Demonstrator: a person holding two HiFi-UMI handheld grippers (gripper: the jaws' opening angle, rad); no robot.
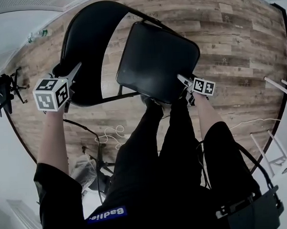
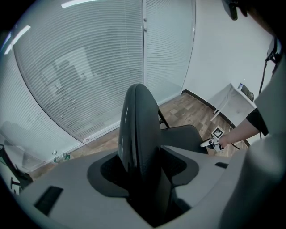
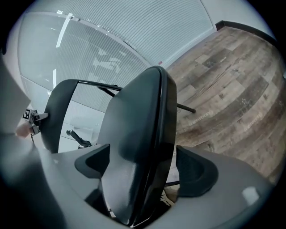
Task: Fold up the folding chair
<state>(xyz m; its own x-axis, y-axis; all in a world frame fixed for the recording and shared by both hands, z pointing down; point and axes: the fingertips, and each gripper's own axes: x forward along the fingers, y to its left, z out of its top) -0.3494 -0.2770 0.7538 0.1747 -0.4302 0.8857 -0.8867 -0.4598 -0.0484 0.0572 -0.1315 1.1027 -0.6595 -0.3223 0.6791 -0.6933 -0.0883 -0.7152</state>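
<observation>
The left gripper is clamped on the rim of the chair's curved black backrest. In the left gripper view the dark edge of the backrest fills the gap between the jaws of that gripper and rises straight up out of it. The right gripper has its jaws wide apart around the near corner of the black seat. Seen from the right gripper view, the seat lies close against one pad, while the other pad stands clear of it, with floor showing in the gap. The folding chair stands on the wooden plank floor, right in front of the person's dark trouser legs. Thin black frame tubes run below the backrest. Beyond the chair, a wall of pale window blinds meets the floor.
</observation>
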